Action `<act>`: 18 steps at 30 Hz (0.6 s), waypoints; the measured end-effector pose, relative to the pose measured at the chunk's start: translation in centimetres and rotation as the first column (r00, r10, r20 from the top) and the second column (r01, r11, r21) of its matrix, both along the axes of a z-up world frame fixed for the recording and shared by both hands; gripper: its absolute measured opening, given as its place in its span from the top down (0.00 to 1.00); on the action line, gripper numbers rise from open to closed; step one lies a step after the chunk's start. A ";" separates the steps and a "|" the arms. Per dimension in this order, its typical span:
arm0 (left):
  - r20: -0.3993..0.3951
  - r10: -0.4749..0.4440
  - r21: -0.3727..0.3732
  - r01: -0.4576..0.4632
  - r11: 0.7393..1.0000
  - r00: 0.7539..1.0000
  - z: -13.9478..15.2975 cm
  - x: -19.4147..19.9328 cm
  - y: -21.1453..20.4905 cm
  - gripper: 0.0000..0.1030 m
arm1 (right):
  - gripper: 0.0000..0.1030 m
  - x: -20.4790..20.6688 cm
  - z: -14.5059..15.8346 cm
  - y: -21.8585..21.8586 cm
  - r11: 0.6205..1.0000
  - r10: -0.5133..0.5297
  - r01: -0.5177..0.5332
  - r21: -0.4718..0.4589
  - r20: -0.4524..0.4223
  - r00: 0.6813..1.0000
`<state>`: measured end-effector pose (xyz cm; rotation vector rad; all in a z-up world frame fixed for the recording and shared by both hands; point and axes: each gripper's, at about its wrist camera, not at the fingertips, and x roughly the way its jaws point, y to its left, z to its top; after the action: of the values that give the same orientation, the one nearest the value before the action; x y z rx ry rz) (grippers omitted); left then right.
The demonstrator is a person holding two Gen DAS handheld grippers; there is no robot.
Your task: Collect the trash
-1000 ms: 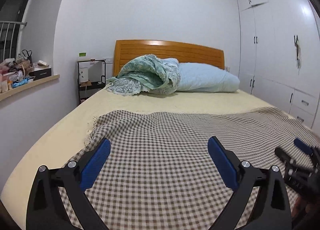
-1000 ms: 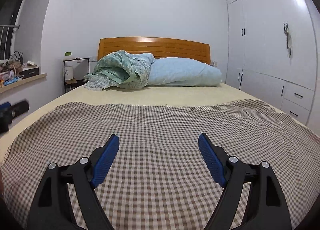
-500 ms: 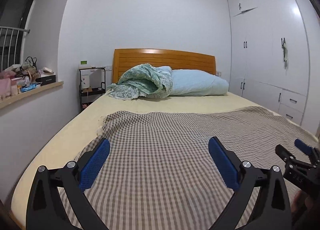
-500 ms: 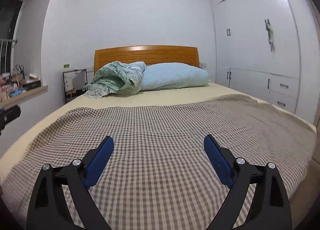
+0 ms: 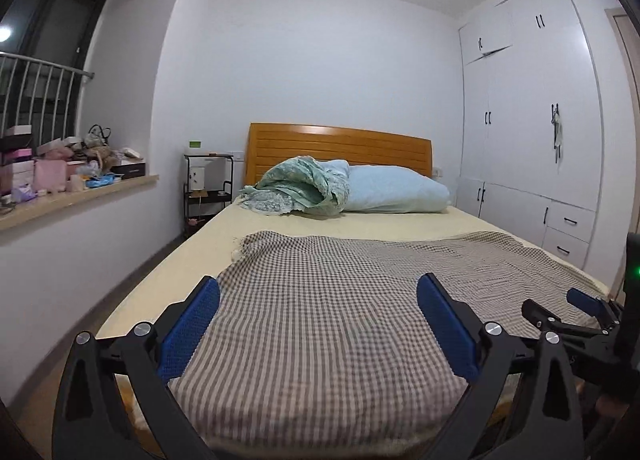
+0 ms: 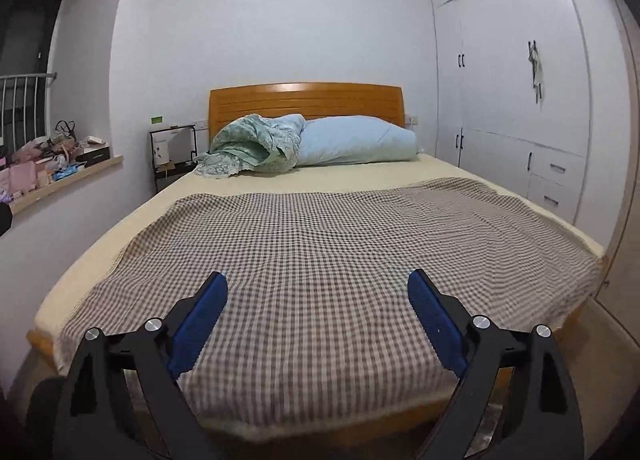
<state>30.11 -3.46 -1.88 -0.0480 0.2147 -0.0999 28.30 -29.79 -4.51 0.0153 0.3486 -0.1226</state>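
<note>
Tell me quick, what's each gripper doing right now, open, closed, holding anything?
Left gripper: open, holding nothing, over the checked blanket.
Right gripper: open, holding nothing.

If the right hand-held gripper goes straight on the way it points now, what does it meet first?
Probably the checked blanket on the bed. The right hand-held gripper is open and empty, tilted slightly downward over the foot of the bed, with nothing nearer in its line. Depth is hard to judge.
</note>
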 end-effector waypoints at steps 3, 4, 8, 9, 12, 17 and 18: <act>0.017 -0.017 0.014 0.017 1.000 1.000 0.8 -5.1 -0.2 0.07 | 0.15 -4.4 1.0 0.6 1.000 -0.005 0.007 -0.028 0.056 0.998; 0.022 -0.012 0.028 0.011 1.000 1.000 1.0 -6.8 -0.3 0.07 | 0.15 -5.7 1.3 0.7 1.000 -0.003 0.005 -0.022 0.069 0.998; 0.025 0.007 0.041 -0.008 0.999 1.000 1.6 -12.9 -0.6 0.07 | 0.15 -11.4 1.6 1.6 0.999 0.023 -0.021 -0.025 0.050 0.998; 0.031 0.004 0.046 -0.005 0.999 1.000 1.6 -14.3 -0.7 0.07 | 0.15 -12.4 1.6 1.8 0.999 0.034 -0.032 -0.040 0.050 0.998; 0.036 0.013 0.058 -0.015 0.998 0.999 1.8 -19.1 -0.8 0.07 | 0.15 -16.7 1.5 2.4 0.997 0.031 -0.025 -0.074 0.075 0.997; 0.082 -0.005 0.068 -0.001 0.998 0.997 3.0 -26.7 -0.4 0.07 | 0.15 -22.8 2.1 2.4 1.000 0.015 -0.015 0.001 0.065 0.998; 0.095 0.001 0.076 -0.008 0.997 0.995 3.0 -28.0 -0.4 0.07 | 0.12 -24.2 2.2 2.3 1.000 0.001 -0.002 0.012 0.083 0.997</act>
<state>2.10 -3.86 1.09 0.0327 0.1232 -0.0891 4.13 -27.46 -2.30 0.0322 0.2667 -0.1184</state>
